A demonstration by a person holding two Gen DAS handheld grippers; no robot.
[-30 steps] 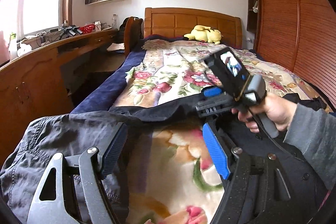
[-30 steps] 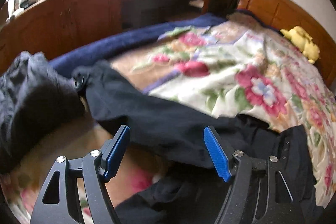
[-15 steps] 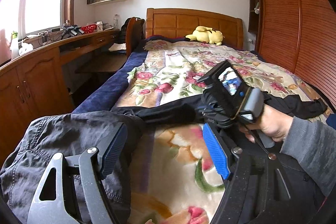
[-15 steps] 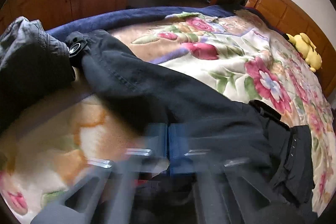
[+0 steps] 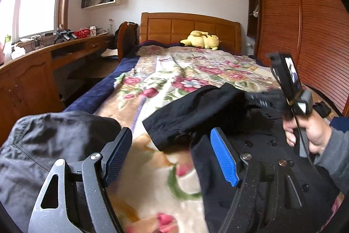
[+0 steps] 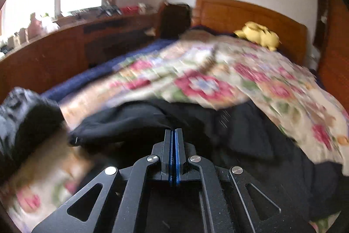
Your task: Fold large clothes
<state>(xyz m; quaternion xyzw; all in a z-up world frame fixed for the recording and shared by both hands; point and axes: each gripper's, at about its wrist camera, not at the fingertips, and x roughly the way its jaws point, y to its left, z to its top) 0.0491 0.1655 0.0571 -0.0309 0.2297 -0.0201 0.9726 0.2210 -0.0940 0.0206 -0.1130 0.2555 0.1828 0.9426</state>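
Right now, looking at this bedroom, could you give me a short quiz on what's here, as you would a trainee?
1. True or false: the left tool has its jaws wide apart, with nothing between them.
2. What lies by the headboard? A) a yellow plush toy B) a red pillow C) a sleeping cat
3. Fill in: the black coat lies on a blanket printed with ____.

Key: 1 true; 2 A; 3 flowers.
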